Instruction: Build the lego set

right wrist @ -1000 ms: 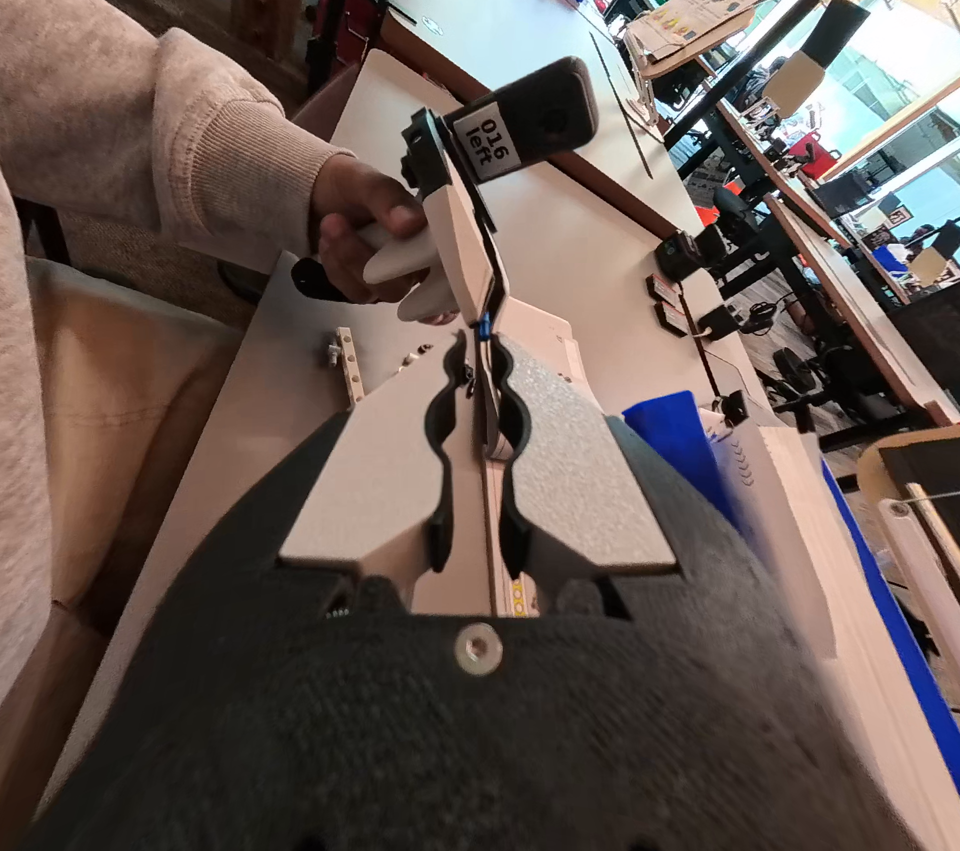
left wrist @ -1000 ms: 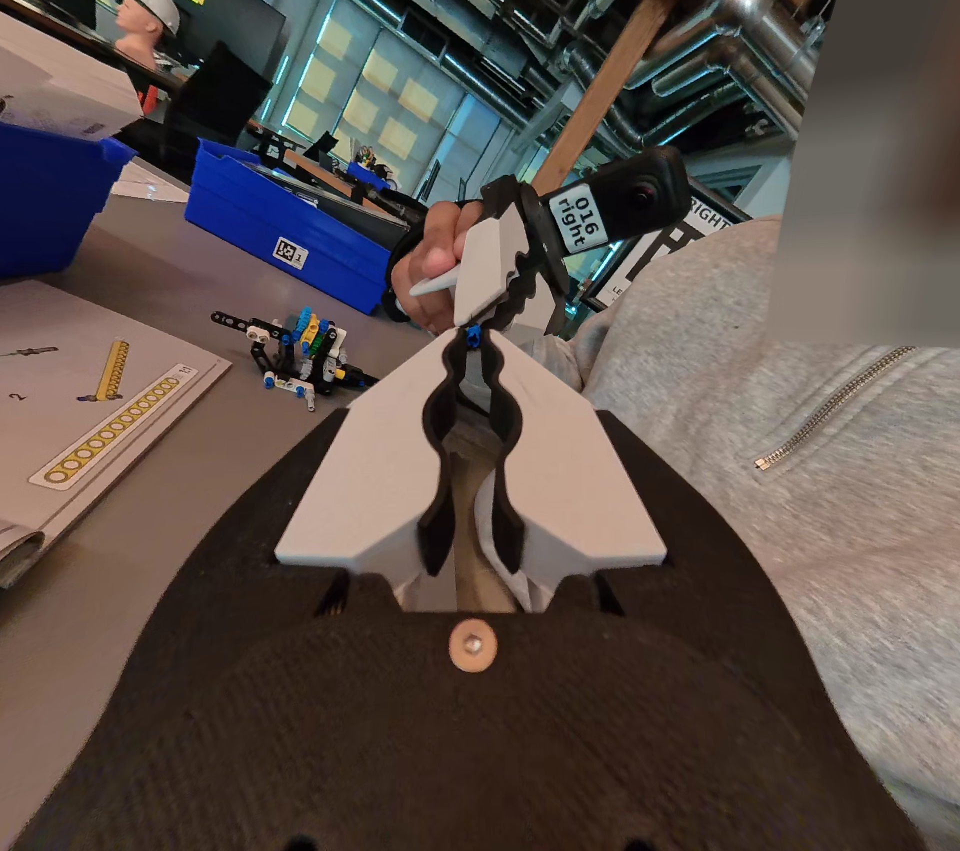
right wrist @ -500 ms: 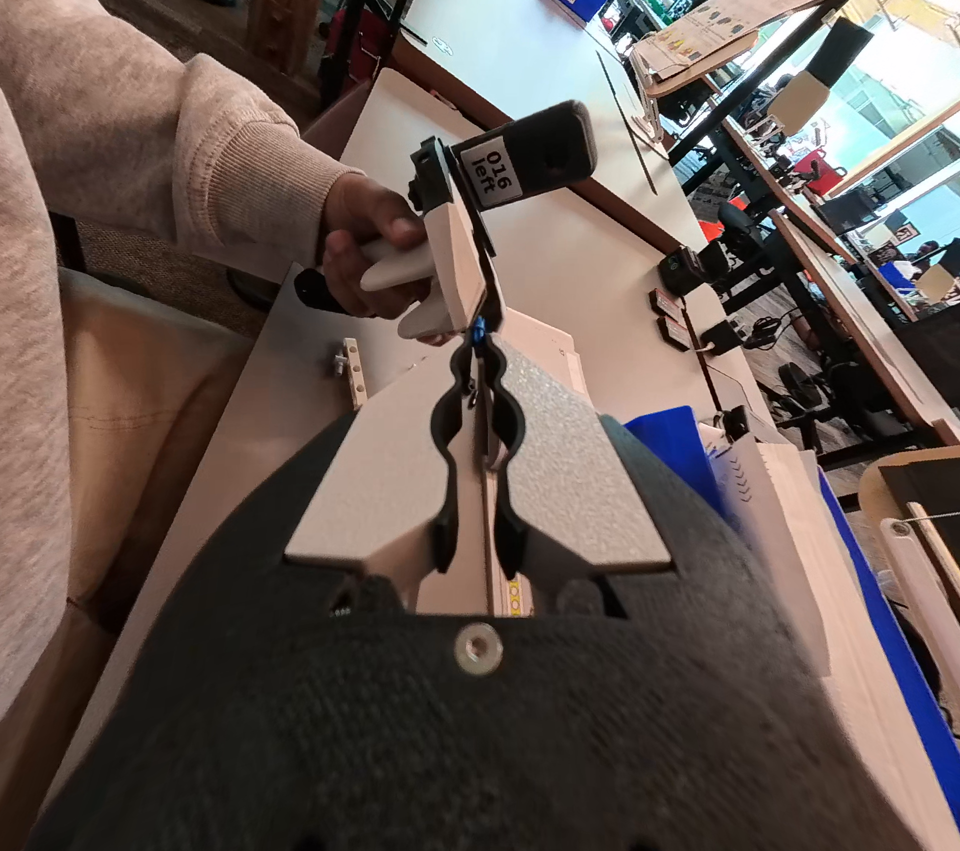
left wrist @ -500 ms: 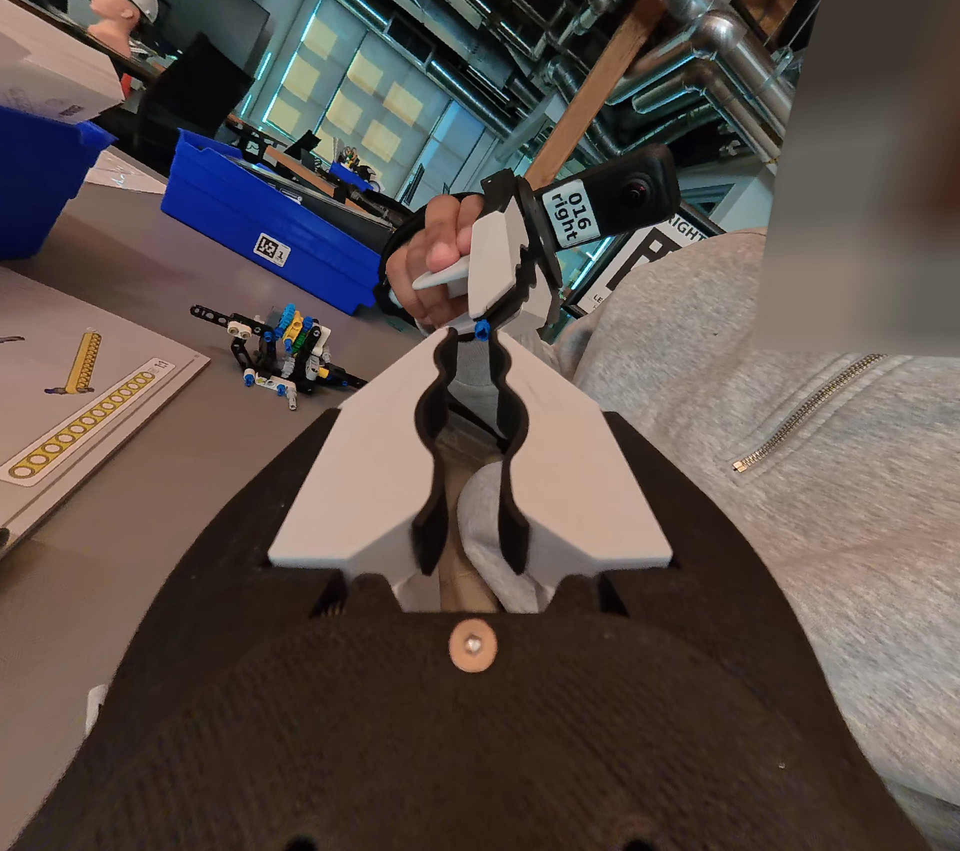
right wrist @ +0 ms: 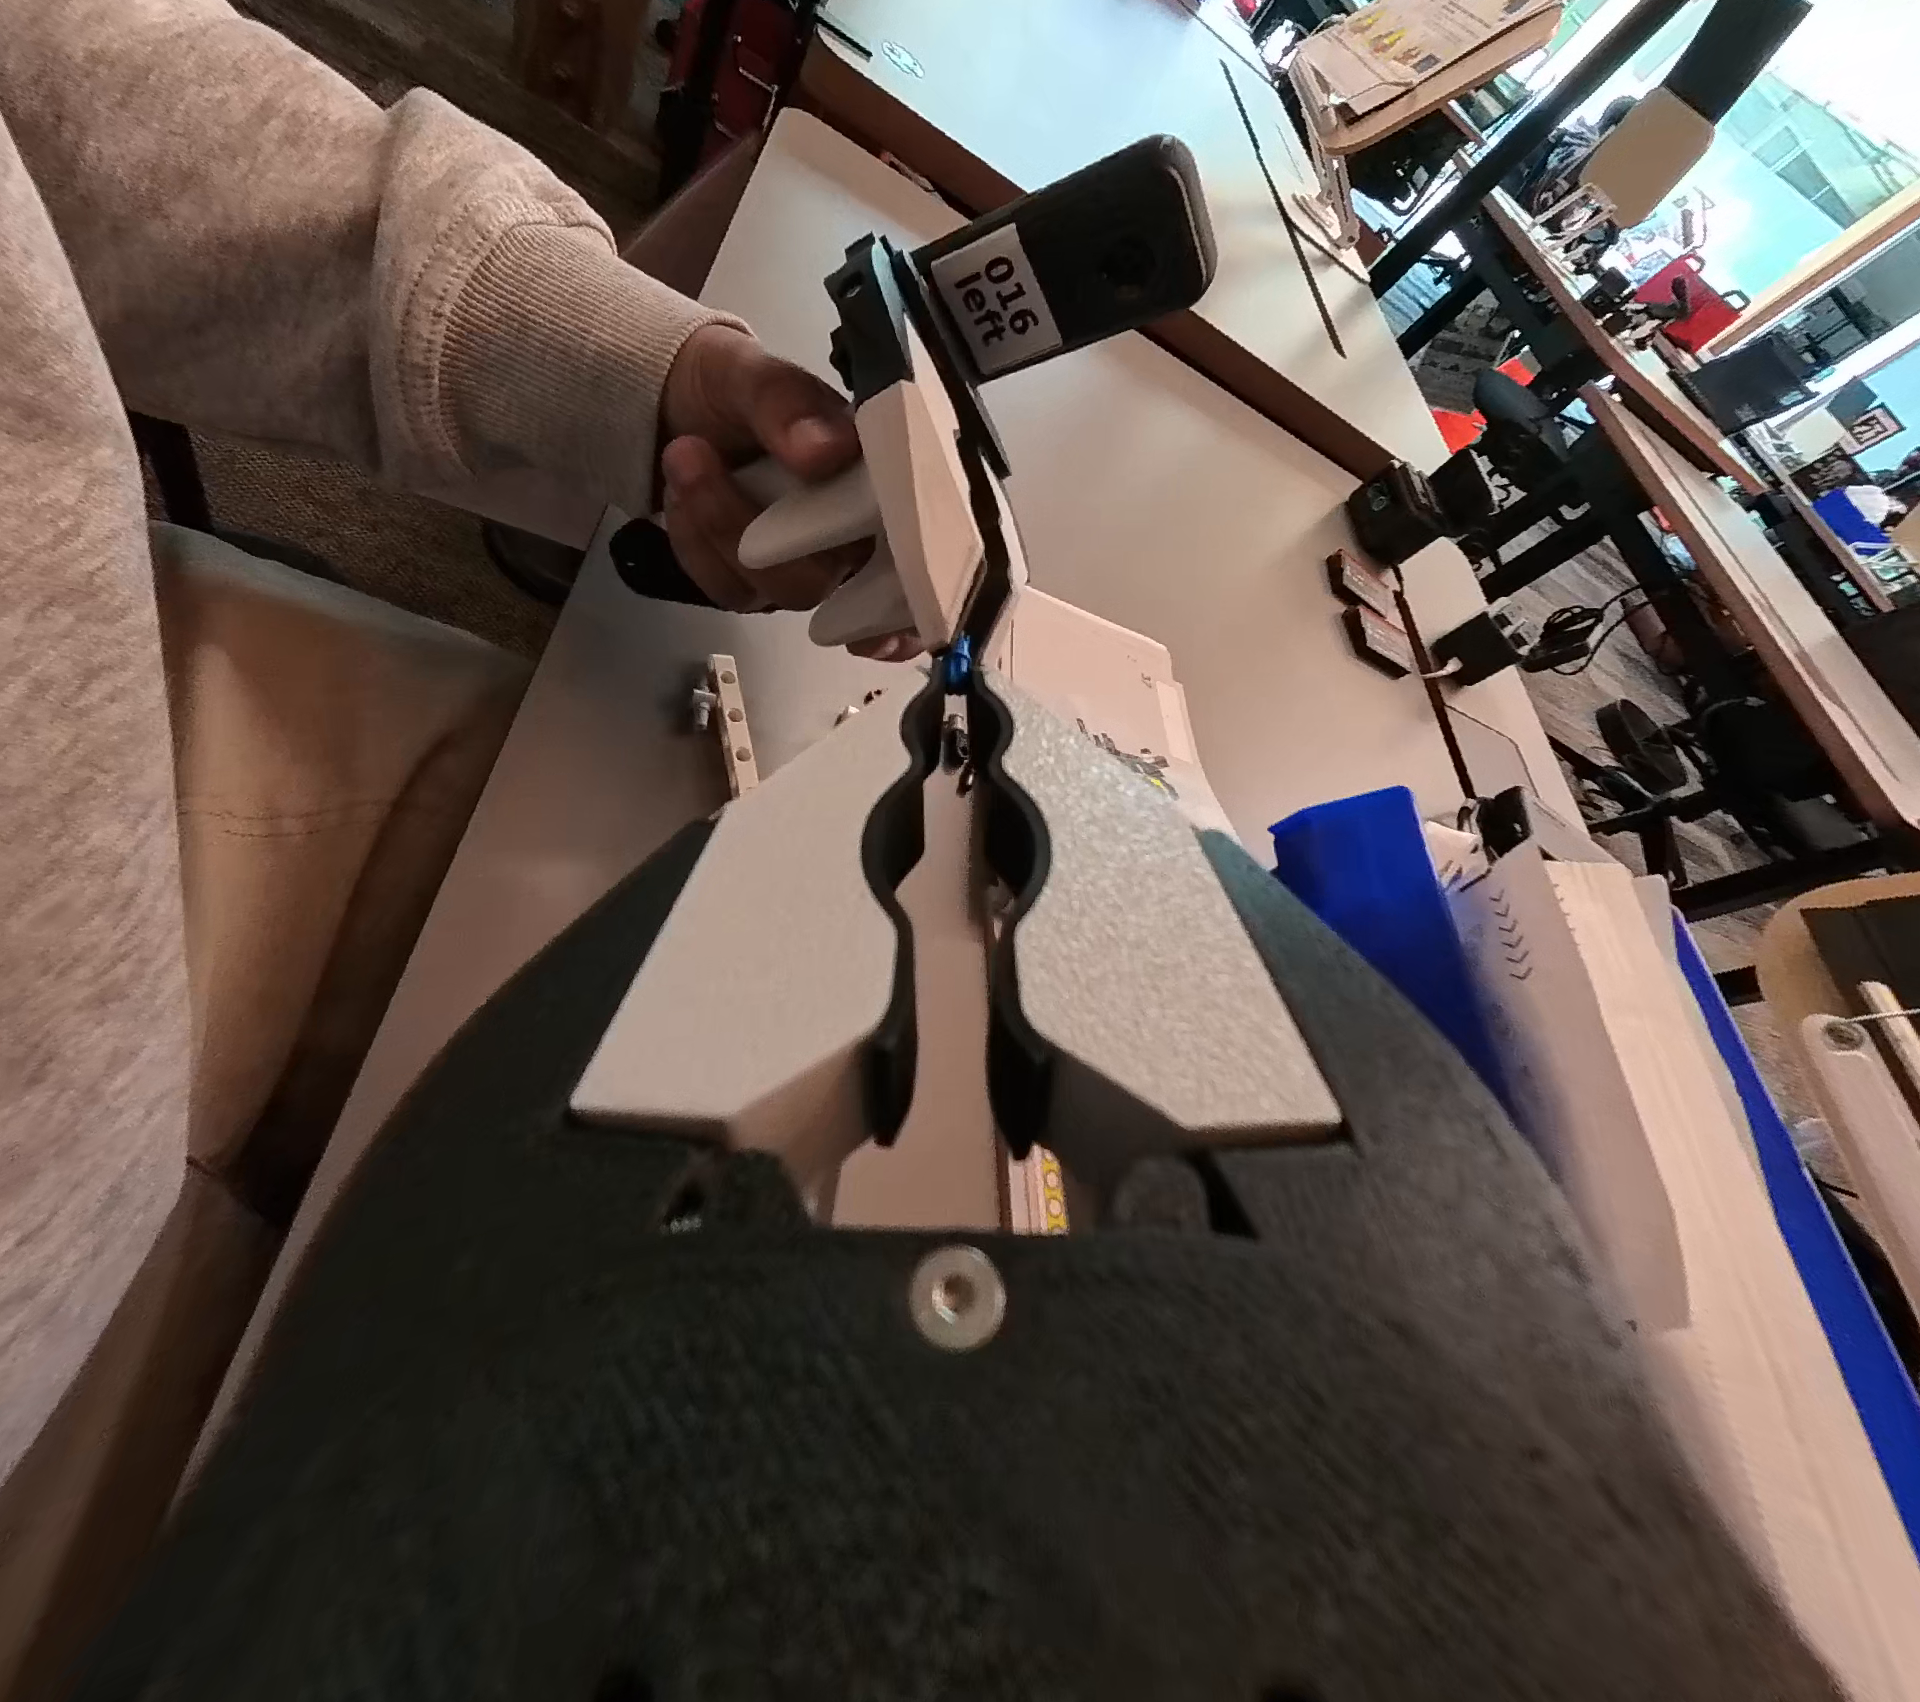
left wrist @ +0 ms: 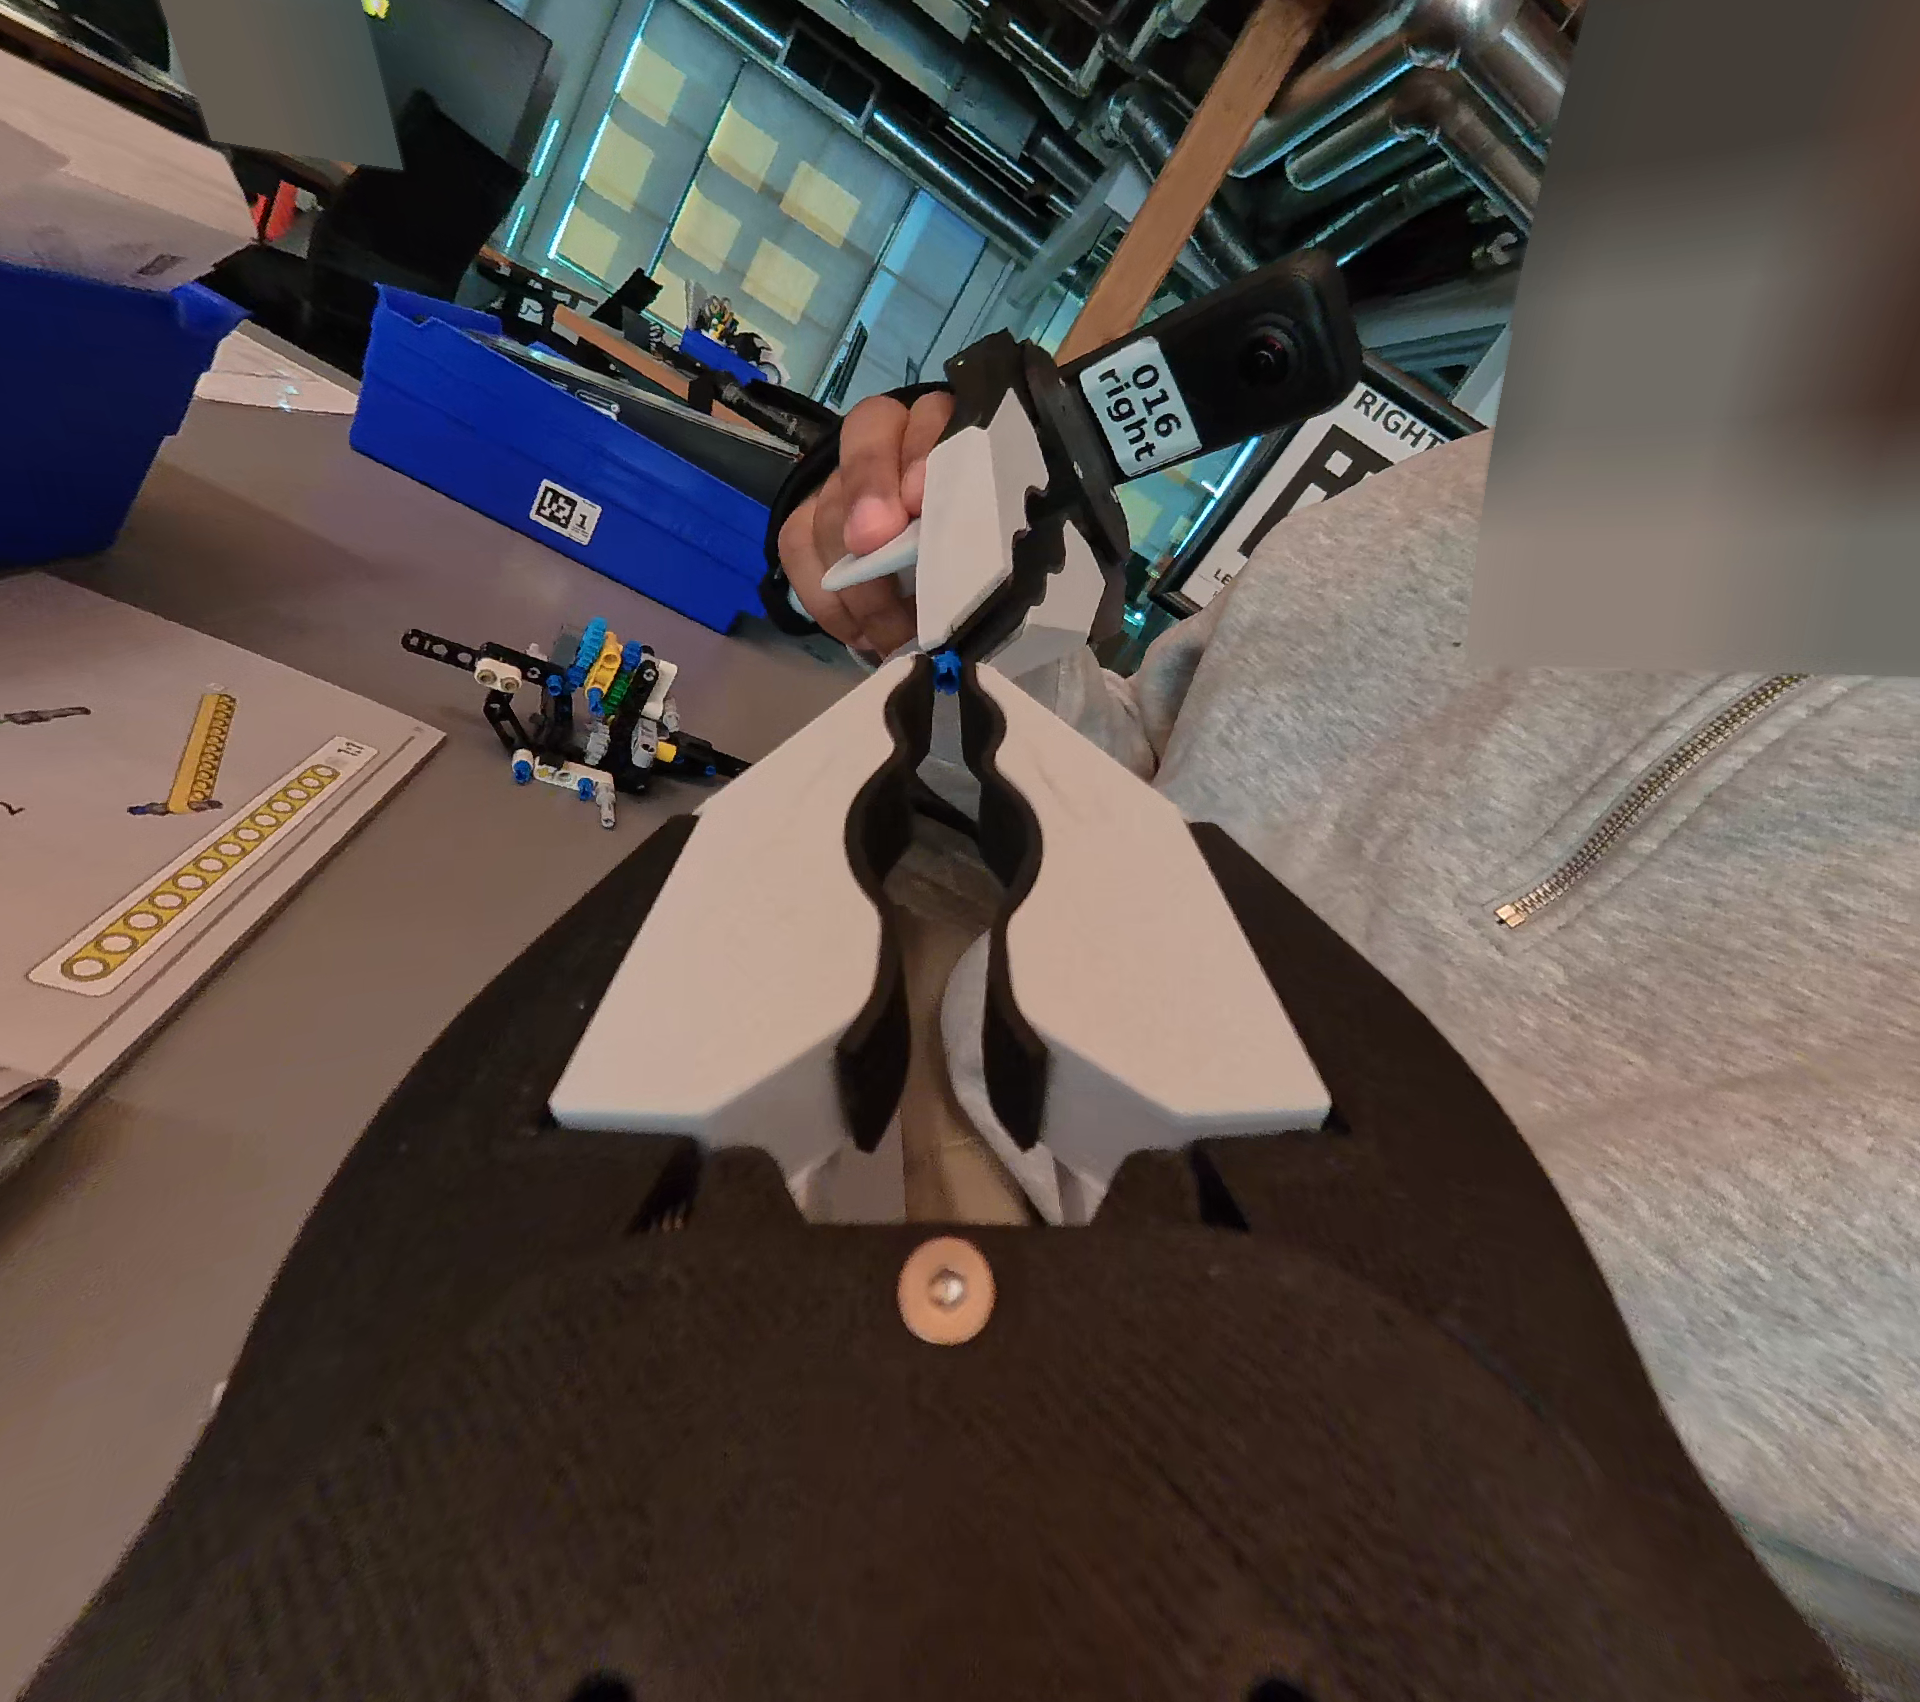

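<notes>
The step in hand looks like a hand-over or re-grip of 1 small part in mid-air: both claws are lifted off the table (left wrist: 343, 530) and meet tip to tip over the person's lap, with a small blue pin (left wrist: 944, 671) pinched where they touch. In the left wrist view the left claw (left wrist: 940, 678) has its tips drawn almost together on the blue pin, only a thin slit showing between them, while the wavy black pads (left wrist: 883, 821) gape wider further back. The right claw (right wrist: 954, 691) is closed to the same degree, and in the right wrist view the blue pin (right wrist: 956, 671) sticks out just past its tips, into the nose of the left claw (right wrist: 961, 629) above it. Which claw truly carries the pin and which merely touches it, I cannot tell; both seem clamped on it. The part-built lego model (left wrist: 587, 717), black with blue, yellow and green pieces, stands on the table well apart from the claws, beside the open instruction booklet (left wrist: 197, 805) and in front of a blue bin (left wrist: 540, 447). My guess is that the next move calls for 1 claw to let go cleanly so the other keeps the pin straight, then carry it down to a hole in the model; the pin is tiny and could twist or drop during release.
</notes>
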A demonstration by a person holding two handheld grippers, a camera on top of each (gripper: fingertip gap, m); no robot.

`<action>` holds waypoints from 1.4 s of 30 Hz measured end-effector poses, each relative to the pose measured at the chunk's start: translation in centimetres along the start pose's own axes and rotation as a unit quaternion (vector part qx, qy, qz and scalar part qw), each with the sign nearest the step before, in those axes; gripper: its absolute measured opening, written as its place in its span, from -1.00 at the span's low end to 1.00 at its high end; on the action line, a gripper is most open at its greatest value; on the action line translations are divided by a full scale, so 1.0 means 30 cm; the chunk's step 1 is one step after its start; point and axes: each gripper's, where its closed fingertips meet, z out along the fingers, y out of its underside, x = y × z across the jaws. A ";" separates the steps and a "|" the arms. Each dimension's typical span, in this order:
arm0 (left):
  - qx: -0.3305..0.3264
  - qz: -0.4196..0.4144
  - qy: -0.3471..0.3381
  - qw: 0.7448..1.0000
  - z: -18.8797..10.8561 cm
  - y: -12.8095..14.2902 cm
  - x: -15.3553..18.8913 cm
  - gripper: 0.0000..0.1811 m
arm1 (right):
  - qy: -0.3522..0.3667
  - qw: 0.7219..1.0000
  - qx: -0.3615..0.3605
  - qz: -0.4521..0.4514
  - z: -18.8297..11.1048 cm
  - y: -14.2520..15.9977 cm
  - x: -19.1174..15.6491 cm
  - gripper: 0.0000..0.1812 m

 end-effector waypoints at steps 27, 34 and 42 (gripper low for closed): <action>-0.002 0.003 0.007 1.000 0.004 0.003 0.011 -0.96 | -0.009 1.000 -0.002 -0.005 0.002 -0.009 -0.007 -0.99; -0.004 0.003 0.005 1.000 0.004 0.004 0.009 -0.97 | -0.014 1.000 -0.010 -0.011 0.002 -0.008 -0.012 -0.98; -0.005 0.004 0.006 1.000 0.003 0.005 0.011 -0.97 | -0.016 1.000 -0.011 -0.013 0.003 -0.009 -0.012 -0.98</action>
